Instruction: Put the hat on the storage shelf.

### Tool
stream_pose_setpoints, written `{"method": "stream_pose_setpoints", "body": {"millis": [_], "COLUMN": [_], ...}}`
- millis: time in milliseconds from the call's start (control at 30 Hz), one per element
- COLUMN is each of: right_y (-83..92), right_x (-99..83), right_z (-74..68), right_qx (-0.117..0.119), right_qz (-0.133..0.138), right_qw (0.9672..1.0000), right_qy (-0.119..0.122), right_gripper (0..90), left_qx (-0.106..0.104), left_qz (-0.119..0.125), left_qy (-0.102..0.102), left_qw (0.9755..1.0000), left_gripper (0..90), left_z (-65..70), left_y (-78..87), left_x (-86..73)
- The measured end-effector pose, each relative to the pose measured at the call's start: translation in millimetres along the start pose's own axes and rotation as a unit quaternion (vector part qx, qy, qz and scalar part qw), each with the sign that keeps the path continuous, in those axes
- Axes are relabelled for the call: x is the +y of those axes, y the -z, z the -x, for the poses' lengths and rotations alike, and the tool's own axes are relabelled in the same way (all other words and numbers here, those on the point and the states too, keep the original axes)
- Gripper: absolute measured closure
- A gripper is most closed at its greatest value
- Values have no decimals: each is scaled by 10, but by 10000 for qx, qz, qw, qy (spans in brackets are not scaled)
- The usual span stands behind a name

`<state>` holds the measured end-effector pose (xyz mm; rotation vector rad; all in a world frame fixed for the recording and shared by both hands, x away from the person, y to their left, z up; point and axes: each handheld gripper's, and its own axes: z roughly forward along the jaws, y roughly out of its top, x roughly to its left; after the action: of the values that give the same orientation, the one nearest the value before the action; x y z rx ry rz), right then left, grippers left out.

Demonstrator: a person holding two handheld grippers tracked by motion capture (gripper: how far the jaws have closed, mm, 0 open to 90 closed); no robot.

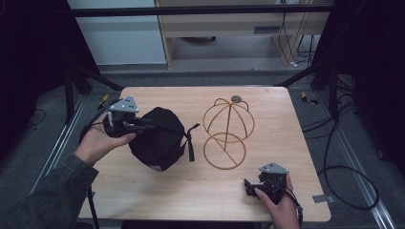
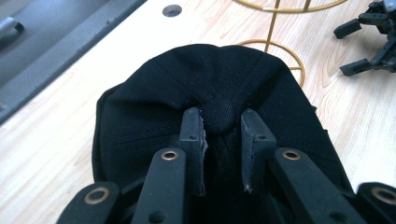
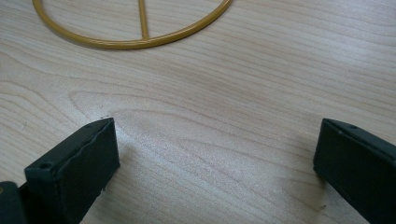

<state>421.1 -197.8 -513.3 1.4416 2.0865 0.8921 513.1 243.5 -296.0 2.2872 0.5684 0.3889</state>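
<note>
While held: the black cap (image 1: 157, 138) is pinched at its crown by the left gripper (image 1: 138, 125), its top button caught between the jaws in the left gripper view.
Left jaws: nearly closed, pads (image 2: 194, 135) pressing the fabric at either side of the button (image 2: 219, 115).
Cap's place: just left of the gold wire stand (image 1: 227, 133), close beside its round base ring, over the table (image 1: 286, 143); whether its lower edge touches the wood I cannot tell.
Cap's strap: hangs off its side toward the stand.
Right gripper (image 1: 250, 187): near the table's front edge, in front of and to the right of the stand, low over the wood.
Right jaws: spread wide with bare wood between them, nothing held.
Stand: upright, a small dark disc (image 1: 236, 98) on the table behind it.
</note>
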Motion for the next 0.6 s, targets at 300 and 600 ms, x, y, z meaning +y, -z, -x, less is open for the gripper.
{"method": "stream_pose_setpoints", "body": {"millis": [300,600], "right_y": [-3,-41], "right_x": [2,39], "right_z": [-4,-8], "right_qx": [-22,-81], "right_qz": [4,7], "right_qw": [10000,9999], "right_qy": [-23,-62], "right_gripper": [3,3], "left_qx": [-7,49], "left_qz": [162,272], "left_qy": [-186,-373], "left_qw": [9997,9989], "left_gripper": [735,736], "left_z": [-34,16], "left_y": [365,532], "left_x": [222,360]}}
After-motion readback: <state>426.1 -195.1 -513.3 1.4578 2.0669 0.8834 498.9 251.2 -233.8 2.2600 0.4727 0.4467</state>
